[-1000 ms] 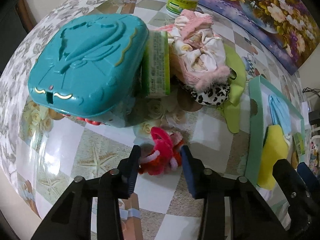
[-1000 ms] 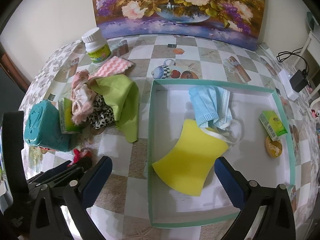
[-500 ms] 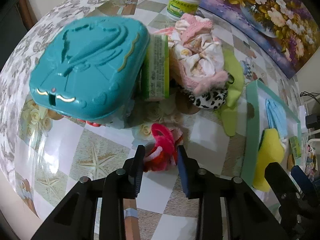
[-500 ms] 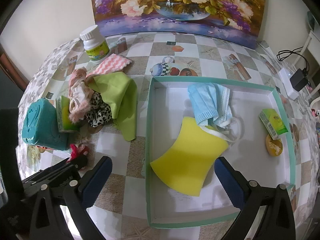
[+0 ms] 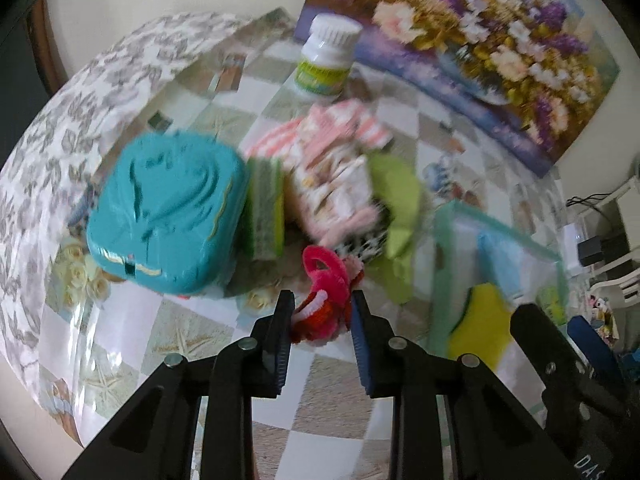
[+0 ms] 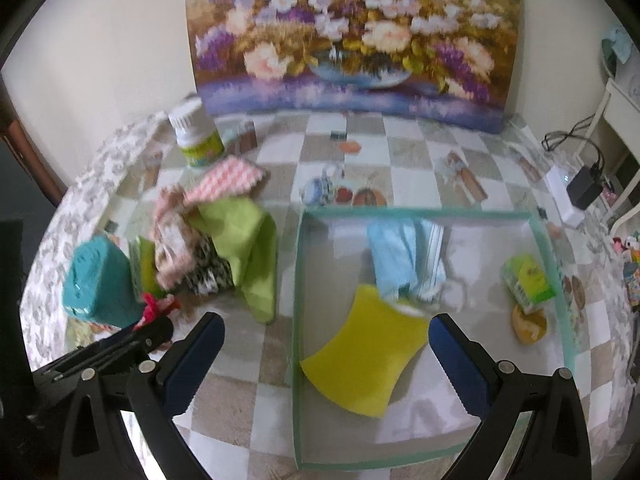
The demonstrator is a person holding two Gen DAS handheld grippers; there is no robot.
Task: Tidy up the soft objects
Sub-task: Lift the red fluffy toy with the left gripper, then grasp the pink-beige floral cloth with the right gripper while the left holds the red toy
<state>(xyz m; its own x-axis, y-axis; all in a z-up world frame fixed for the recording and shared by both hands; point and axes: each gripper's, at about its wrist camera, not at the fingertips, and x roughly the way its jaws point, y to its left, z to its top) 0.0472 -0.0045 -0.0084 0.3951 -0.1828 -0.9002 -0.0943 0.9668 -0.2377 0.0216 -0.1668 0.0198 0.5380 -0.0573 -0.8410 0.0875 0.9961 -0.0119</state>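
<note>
A red-and-pink fuzzy scrunchie (image 5: 326,300), teal case (image 5: 166,216), lime cloth (image 6: 248,248), yellow sponge (image 6: 368,360), and checkered tabletop (image 6: 400,152).

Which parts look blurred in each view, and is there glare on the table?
Left wrist view: the teal case and cloth pile are smeared by motion, while the left gripper and the red scrunchie it pinches stay sharp; glare streaks the table. Right wrist view: only mild blur, and the tray edges bend from fisheye distortion.
</note>
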